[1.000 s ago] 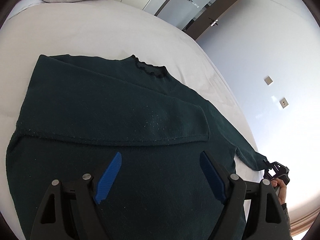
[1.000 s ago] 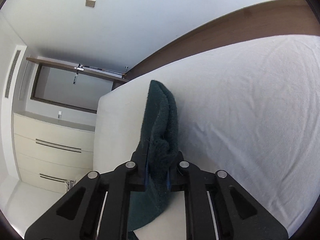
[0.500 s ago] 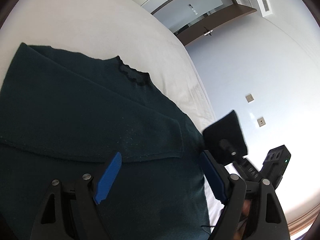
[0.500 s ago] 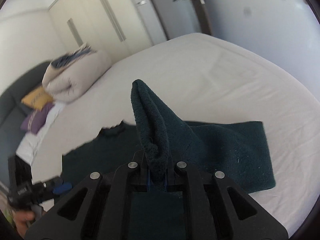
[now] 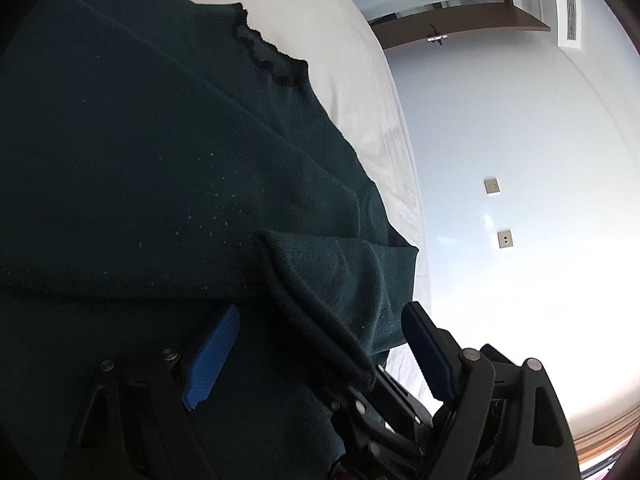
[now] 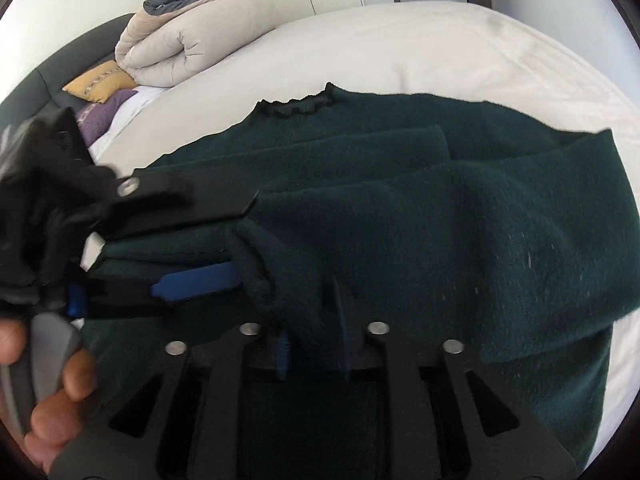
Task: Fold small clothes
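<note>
Right gripper (image 6: 312, 340) jaws just been opening — we've laid sleeve cuff (image 6: 276, 280) across sweater (image 6: 460, 240), still loosely between; left gripper (image 5: 316, 356) spread wide.

The sweater (image 6: 400, 208) is deep teal green with a black scalloped neck trim. It lies on a white bed sheet (image 6: 420, 40). Both grippers are black with blue pads (image 5: 212, 356). Beyond sit a beige duvet (image 6: 188, 48), a mustard pillow (image 6: 100, 86) with a faint, perhaps embroidered, band, and a purple one.
</note>
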{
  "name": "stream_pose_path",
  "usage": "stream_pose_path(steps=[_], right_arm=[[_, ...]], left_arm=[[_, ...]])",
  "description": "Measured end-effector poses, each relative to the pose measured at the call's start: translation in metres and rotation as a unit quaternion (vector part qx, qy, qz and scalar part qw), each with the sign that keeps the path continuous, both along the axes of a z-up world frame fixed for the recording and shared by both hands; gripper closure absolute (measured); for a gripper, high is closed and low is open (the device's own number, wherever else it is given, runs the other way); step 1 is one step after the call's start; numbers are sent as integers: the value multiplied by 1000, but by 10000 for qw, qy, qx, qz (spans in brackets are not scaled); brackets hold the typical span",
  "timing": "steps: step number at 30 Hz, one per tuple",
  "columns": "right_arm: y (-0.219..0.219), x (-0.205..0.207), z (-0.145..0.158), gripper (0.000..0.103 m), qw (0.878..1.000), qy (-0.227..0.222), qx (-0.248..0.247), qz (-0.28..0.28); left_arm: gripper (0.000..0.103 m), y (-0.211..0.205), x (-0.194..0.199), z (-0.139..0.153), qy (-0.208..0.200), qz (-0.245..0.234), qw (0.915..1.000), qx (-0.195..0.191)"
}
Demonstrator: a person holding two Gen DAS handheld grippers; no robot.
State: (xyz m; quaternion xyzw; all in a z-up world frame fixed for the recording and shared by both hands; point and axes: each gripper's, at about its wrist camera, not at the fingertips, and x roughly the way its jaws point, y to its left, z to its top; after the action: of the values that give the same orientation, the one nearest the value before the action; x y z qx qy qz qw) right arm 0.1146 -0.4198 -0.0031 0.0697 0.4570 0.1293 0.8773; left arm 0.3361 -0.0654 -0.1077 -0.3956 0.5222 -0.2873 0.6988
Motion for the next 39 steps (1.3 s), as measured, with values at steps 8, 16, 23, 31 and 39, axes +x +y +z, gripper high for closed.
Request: stream_pose_path(steps=[8, 16, 23, 31, 39], right_arm=[[-87, -68, 14, 47, 9953, 275, 845, -373], [-165, -96, 11, 47, 9678, 413, 2270, -1006], [-217, -79, -4, 42, 9116, 271, 3729, -1711], [-250, -61, -20, 40, 8514, 170, 4699, -2323], [-258, -41, -10, 36, 8420, 338, 4794, -2452]], left_arm=[[97, -28, 12, -13, 182, -195, 9995, 191], [97, -4, 26, 47, -668, -122, 9946, 781], [97, 68, 41, 63, -793, 371, 9892, 1178], [97, 106, 45, 19, -350, 558, 9886, 1352], [96, 103, 45, 4, -297, 551, 9888, 1355]])
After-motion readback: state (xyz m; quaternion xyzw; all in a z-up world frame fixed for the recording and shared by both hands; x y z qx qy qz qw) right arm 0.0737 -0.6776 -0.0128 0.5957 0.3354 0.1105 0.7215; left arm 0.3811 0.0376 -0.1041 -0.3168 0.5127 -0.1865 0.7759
